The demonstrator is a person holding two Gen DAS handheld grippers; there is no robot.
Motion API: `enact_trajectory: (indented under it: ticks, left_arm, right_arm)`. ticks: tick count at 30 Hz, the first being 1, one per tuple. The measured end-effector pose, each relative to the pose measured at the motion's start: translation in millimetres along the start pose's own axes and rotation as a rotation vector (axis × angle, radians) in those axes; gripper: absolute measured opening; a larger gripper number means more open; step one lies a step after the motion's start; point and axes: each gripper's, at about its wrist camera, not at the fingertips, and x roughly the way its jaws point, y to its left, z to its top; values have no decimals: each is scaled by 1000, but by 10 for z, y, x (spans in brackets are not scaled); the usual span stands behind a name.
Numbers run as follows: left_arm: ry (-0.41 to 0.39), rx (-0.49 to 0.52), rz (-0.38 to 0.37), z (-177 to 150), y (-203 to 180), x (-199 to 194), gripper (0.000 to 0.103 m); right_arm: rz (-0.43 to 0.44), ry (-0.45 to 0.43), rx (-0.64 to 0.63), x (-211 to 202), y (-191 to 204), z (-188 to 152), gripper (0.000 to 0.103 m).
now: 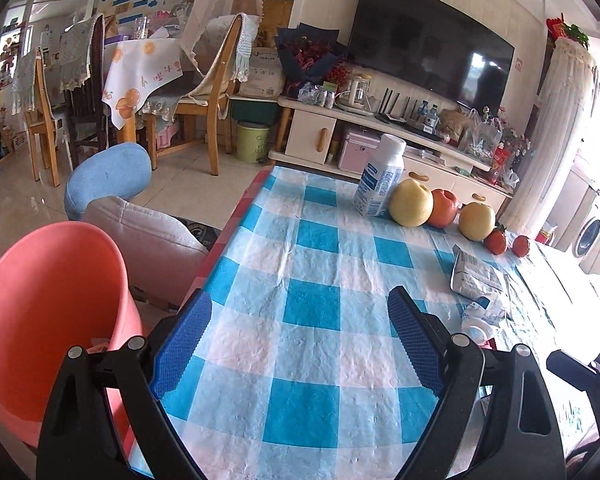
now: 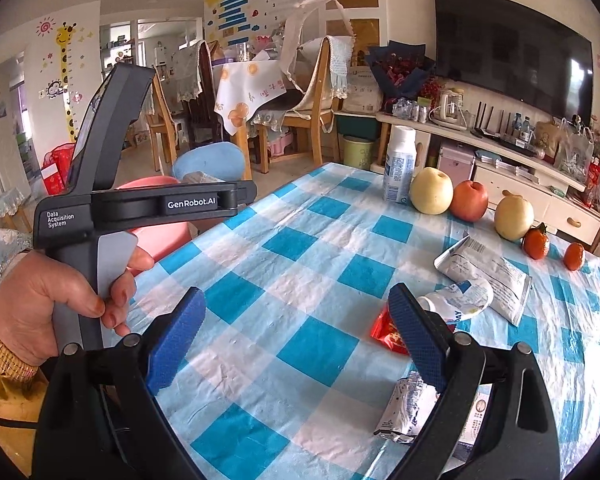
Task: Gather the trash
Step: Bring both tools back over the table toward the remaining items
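Observation:
My left gripper [image 1: 300, 334] is open and empty above the blue-checked tablecloth [image 1: 312, 264], just right of the pink bin [image 1: 40, 312] that stands beside the table's left edge. My right gripper [image 2: 296, 328] is open and empty over the cloth. Trash lies to its right: a silver-white wrapper [image 2: 488, 276], a crushed white cup [image 2: 460, 298], a red wrapper [image 2: 386, 332] and a crumpled foil pack [image 2: 404, 408] under the right finger. The wrapper [image 1: 476, 276] and cup [image 1: 482, 314] also show in the left wrist view. The left gripper body [image 2: 140, 208] shows in the right wrist view, held over the bin.
A white bottle [image 1: 380, 176], two pears [image 1: 410, 202], an apple [image 1: 444, 208] and two small red-orange fruits [image 1: 496, 240] stand along the table's far edge. Behind are a blue stool [image 1: 108, 176], a cushion [image 1: 148, 240], dining chairs and a TV cabinet [image 1: 380, 136].

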Motion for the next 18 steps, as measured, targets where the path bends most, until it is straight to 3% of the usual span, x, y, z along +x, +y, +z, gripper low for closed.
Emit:
enact_trajectory:
  ticks: [18]
  left_arm:
    - [20,190,-78,-152,-720,94,89]
  right_arm:
    - [-36,-26,82,-283,-576,-108,93]
